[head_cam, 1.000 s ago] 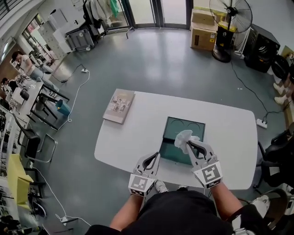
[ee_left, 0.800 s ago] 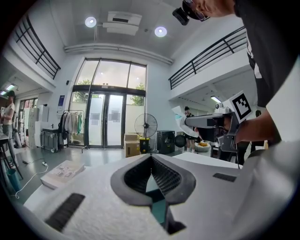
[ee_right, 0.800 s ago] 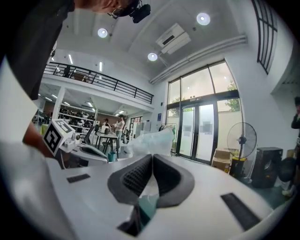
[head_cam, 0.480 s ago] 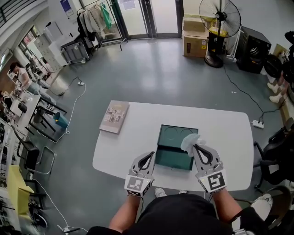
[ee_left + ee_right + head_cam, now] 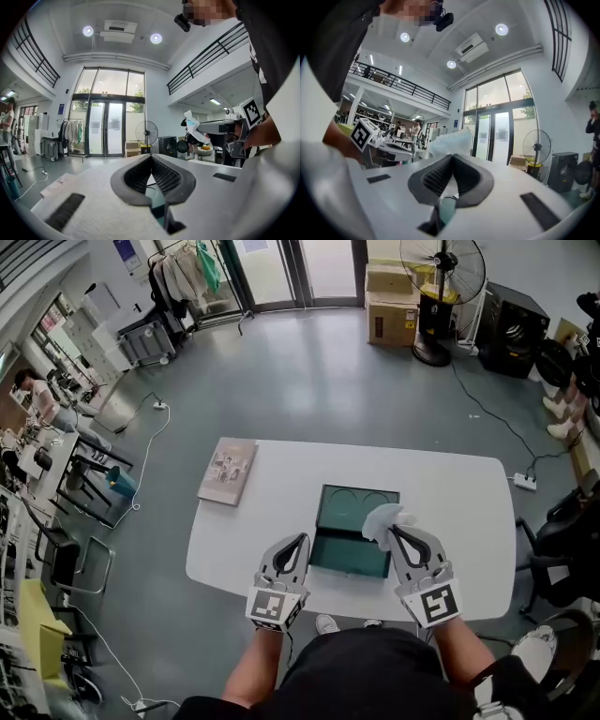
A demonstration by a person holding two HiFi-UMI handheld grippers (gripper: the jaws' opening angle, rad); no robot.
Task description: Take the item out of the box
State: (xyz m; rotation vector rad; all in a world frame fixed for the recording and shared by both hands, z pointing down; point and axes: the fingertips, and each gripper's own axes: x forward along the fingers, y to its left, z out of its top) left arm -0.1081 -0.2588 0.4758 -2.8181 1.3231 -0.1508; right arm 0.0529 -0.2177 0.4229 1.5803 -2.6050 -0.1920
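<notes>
Left tool (image 5: 302, 538): jaws closed tip to tip, nothing btwn them, over the near edge of the white bench (image 5: 450, 512), w/ the open green box (image 5: 352, 526) just ahead & to its right. Right tool (image 5: 391, 529): jaws pinched shut on the crumpled white item (image 5: 380, 518), which sticks out past its tip, held up over the green box's right side. A book (image 5: 228, 471) lies well ahead & left of the left tool, at the bench's far corner

Part of the item (image 5: 381, 517) and the box's (image 5: 349, 508) right edge are being hidden by the right hand-held gripper (image 5: 393, 530). The book's (image 5: 228, 471) cover print is being shown too small to read.
</notes>
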